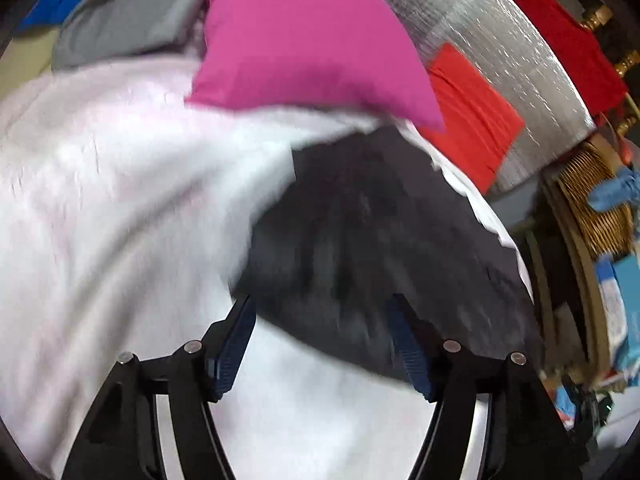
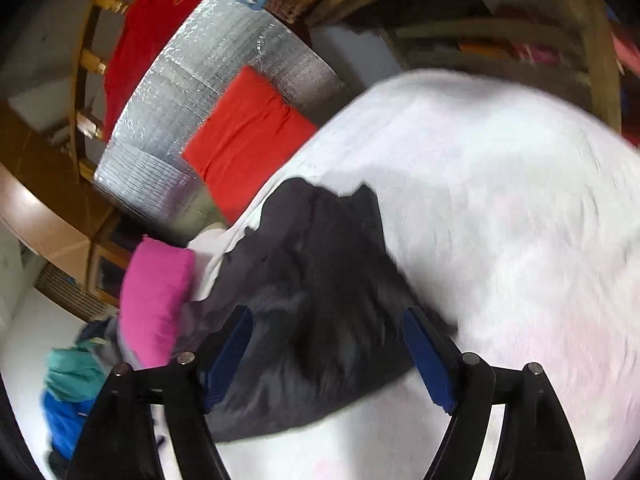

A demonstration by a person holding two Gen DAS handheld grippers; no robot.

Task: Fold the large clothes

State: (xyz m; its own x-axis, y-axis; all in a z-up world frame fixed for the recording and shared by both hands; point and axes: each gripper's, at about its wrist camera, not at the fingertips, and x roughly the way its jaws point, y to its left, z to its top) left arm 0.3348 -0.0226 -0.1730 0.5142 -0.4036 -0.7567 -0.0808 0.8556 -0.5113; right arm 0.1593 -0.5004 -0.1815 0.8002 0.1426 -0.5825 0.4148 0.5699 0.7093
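A dark grey garment (image 1: 360, 232) lies crumpled on a white sheet (image 1: 120, 184). My left gripper (image 1: 322, 304) is open, its blue-padded fingers just above the garment's near edge, holding nothing. In the right wrist view the same dark garment (image 2: 312, 288) lies on the white sheet (image 2: 500, 208). My right gripper (image 2: 328, 316) is open over the garment, its fingers on either side of the cloth, not closed on it. Both views are blurred by motion.
A folded pink garment (image 1: 304, 36) and a grey one (image 1: 132, 20) lie beyond the dark garment. A folded red cloth (image 1: 468, 116) rests on a silver foil-covered surface (image 1: 500, 40). Blue and teal clothes (image 2: 68, 392) are piled at the left. Wooden furniture (image 2: 48, 208) and a wicker basket (image 1: 592, 200) stand around.
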